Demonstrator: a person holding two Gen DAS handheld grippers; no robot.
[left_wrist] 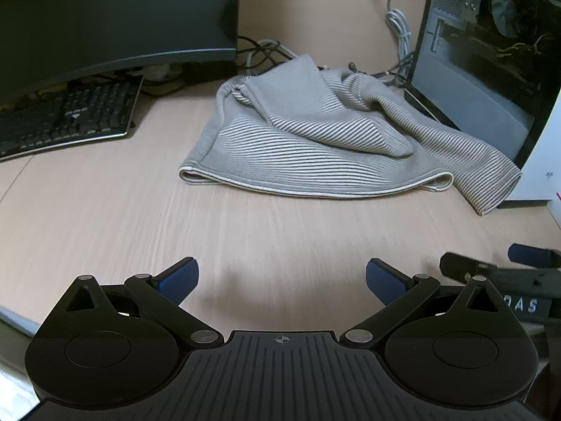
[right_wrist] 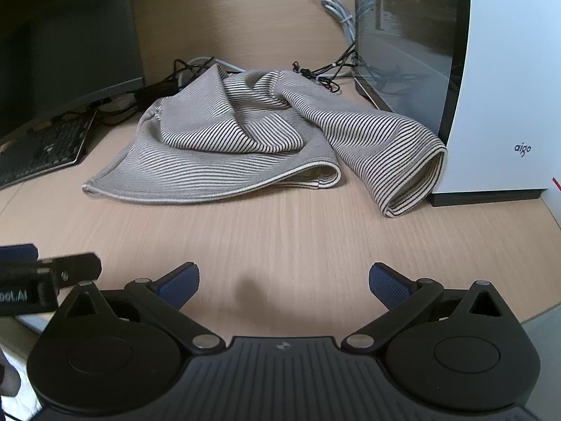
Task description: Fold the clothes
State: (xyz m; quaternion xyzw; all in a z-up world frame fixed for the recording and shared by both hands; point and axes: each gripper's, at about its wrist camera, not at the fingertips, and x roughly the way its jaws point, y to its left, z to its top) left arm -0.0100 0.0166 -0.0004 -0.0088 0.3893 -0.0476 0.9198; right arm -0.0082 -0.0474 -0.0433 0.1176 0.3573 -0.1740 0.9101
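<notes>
Here the wood-grain surface (left_wrist: 105, 210) stretches ahead of me, with a dark monitor (left_wrist: 115, 10) and keyboard (left_wrist: 66, 115) at the far left and a white computer case (right_wrist: 505, 87) at the far right. Between them, near the back, lies the striped garment (left_wrist: 315, 140), rumpled in a heap, its hem facing me and one sleeve (right_wrist: 403, 161) trailing right until it ends just beside the case. Cables (left_wrist: 398, 24) snake behind it.

I judge folding has not begun: the garment needs spreading flat first. My next move calls for reaching forward to the hem corners, one per side.

My left tongs (left_wrist: 282, 282) and right tongs (right_wrist: 284, 284) hover low over bare surface, side by side, well short of the cloth, both spread wide and holding nothing.
</notes>
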